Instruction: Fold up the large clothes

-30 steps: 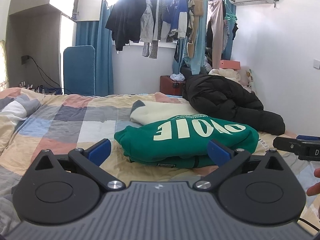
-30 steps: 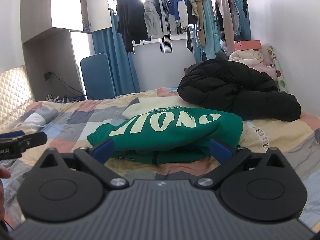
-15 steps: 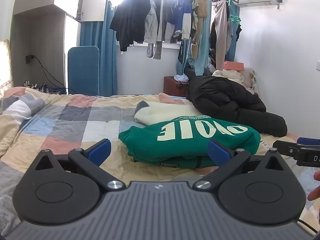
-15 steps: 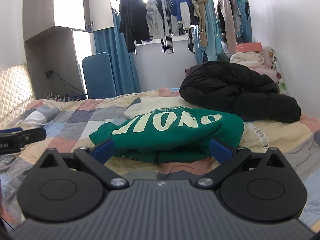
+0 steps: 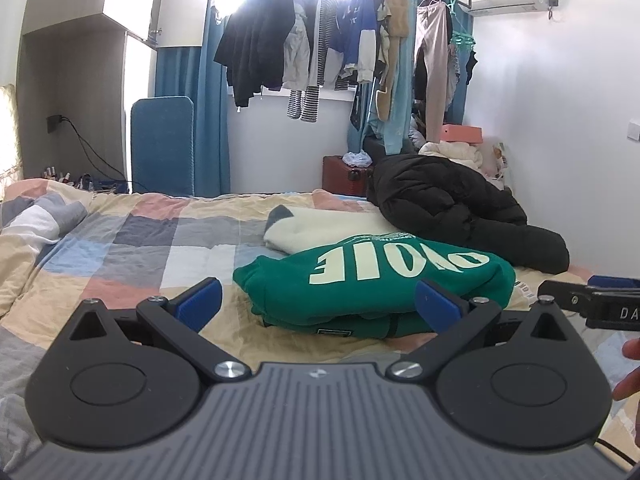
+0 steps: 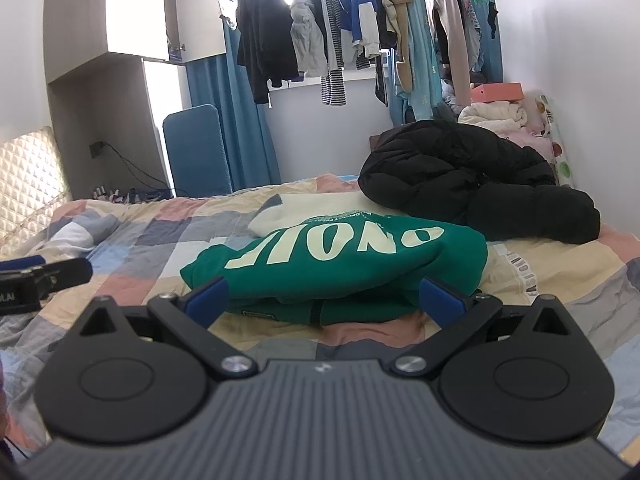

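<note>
Left gripper [image 5: 318, 302]: shown with its blue-tipped fingers [image 5: 199, 304] spread wide and nothing held between them; it is poised low above the bed [image 5: 132, 248], just short of the folded garment. Right gripper [image 6: 326, 300]: likewise spread wide and empty, its fingers [image 6: 440, 300] seen on either side of the near edge of the same garment, though contact cannot be confirmed. Each gripper is visible at the margin of the other's view. Part of a hand [image 5: 628, 368] is seen at the right edge of the left wrist view.

Green sweatshirt [image 5: 372, 280]: folded into a compact bundle and laid on the checked bed cover, directly ahead of both grippers, with pale lettering on its upper face. A cream garment [image 5: 320, 226] lies just behind it, touching it. A black puffer jacket [image 5: 452, 204] is heaped farther back, toward the right-hand wall. Hanging clothes [image 5: 320, 40] are seen on a rail before the window, with blue curtains [image 5: 200, 120] beside them.
</note>
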{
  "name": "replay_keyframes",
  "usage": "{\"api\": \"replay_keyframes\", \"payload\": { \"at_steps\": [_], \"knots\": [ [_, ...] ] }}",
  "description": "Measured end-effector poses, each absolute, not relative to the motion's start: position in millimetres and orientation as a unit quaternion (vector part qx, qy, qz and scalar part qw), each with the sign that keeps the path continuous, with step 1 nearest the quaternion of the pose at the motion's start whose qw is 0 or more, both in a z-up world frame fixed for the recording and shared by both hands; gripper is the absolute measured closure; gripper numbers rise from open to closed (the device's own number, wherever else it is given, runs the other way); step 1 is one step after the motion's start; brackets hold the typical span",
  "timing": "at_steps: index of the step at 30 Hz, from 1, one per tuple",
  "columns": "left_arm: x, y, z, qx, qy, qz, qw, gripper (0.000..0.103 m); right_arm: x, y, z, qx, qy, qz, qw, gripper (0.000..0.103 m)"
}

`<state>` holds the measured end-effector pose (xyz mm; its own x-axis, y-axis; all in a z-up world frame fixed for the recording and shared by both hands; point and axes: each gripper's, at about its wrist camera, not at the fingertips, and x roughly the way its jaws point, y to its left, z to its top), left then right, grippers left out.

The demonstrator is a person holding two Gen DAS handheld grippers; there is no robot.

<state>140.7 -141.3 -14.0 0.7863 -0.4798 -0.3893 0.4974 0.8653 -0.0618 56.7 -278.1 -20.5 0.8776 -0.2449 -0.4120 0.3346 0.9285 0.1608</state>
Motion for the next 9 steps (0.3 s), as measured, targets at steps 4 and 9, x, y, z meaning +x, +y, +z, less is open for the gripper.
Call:
{"api": "replay_keyframes", "payload": {
  "at_steps": [4, 9],
  "knots": [
    [139.4, -141.7, -14.5, 0.026, 0.200, -0.261, 0.944, 0.000, 55.8, -276.9, -21.1, 0.114, 0.201, -0.152, 0.961, 0.000],
    [139.0, -142.3, -14.2, 0.028, 0.200, -0.262, 0.944, 0.000, 54.2, -276.1, -19.5, 0.112, 0.200, -0.155, 0.961, 0.000]
  ]
}}
